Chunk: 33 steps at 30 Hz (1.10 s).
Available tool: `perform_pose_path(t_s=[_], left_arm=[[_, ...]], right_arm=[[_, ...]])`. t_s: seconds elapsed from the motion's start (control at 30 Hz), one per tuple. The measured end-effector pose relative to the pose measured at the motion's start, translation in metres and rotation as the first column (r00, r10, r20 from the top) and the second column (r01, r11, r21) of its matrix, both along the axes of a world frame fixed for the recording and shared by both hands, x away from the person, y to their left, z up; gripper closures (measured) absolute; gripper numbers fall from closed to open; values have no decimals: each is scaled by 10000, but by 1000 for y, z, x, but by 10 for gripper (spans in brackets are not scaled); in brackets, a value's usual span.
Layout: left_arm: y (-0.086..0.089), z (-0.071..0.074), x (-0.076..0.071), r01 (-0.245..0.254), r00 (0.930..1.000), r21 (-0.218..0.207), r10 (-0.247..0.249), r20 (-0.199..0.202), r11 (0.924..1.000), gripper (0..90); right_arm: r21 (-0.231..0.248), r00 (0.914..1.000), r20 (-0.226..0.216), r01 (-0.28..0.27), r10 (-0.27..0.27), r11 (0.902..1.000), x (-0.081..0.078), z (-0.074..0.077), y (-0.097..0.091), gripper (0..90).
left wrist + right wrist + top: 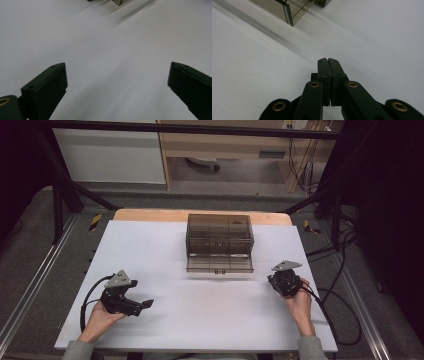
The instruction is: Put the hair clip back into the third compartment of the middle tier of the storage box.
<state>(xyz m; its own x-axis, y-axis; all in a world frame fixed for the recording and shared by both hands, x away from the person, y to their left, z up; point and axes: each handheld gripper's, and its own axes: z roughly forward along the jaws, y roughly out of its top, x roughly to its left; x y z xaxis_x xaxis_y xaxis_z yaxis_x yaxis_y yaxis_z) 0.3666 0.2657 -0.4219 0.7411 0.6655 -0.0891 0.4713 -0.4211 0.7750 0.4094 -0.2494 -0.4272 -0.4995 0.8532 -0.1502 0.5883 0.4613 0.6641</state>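
Note:
A smoky transparent plastic box [219, 238] with inner dividers stands at the back middle of the white table [200, 300], and a flap lies open toward me on its front side. At the front left, a hand holds my left gripper [142, 304] low over the sheet, its jaws spread wide with bare table between them [117, 82]. At the right, my right gripper [281, 281] is shut with both jaws pressed together and nothing between them [328, 60]. A corner of the box [287, 12] appears at the top of the right gripper view.
Black cables [340, 310] trail off the right side of the table. A wooden strip [150, 215] runs along the table's far edge. Metal frame rails [30, 285] flank the table, and a cabinet and shelving [115, 155] stand behind it.

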Motion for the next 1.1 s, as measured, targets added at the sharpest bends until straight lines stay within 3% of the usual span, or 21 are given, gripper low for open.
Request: perform_pose_path(t_s=[1.1], left_arm=[[0, 0, 0, 1, 10000, -8, -1, 13, 10000, 23]], right_arm=[[749, 9993, 314, -226, 203, 9969, -12, 16, -2, 893]])
